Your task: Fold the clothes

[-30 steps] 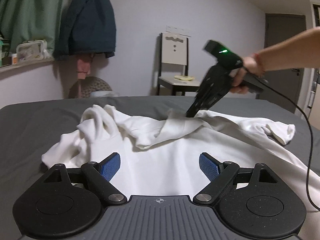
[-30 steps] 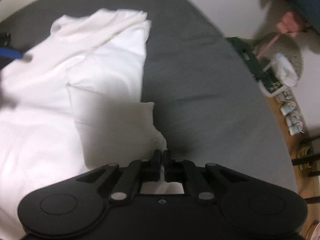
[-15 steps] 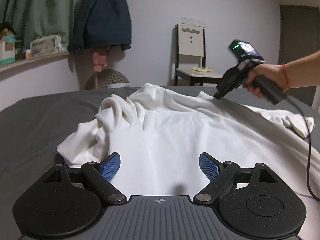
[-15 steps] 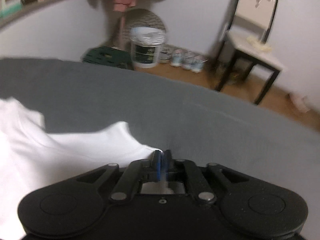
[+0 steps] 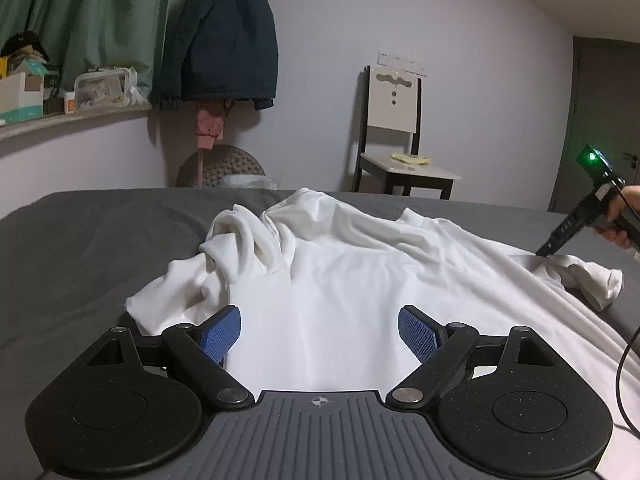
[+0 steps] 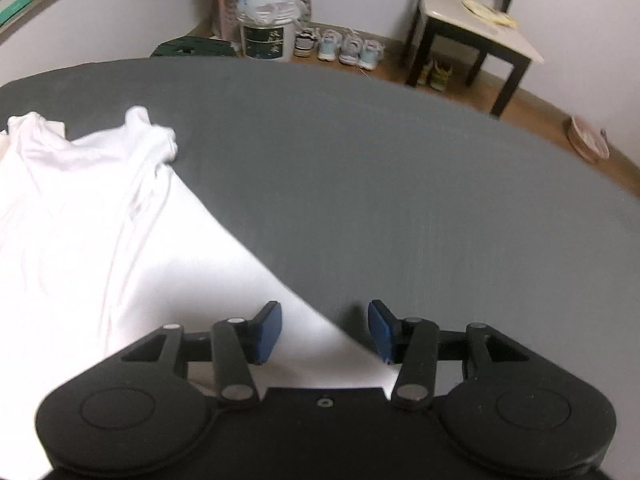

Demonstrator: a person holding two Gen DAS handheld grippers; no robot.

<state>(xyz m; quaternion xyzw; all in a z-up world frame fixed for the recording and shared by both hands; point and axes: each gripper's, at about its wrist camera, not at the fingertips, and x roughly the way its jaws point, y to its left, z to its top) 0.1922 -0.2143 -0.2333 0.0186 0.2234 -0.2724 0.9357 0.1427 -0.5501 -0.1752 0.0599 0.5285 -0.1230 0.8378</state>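
Right gripper swung rightward (released), bucket bag-lined

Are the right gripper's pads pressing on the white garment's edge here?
Apart. In the right wrist view the right gripper stands open; the white garment edge lies between the pads with a clear gap on both sides.

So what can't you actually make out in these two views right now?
- White garment, left wrist view: near hem hidden behind the left tool.
- Same garment, right wrist view: cut off by the left edge.
- Person's hand, left wrist view: cut off by the right edge.
- Shoes, right wrist view: blurred.
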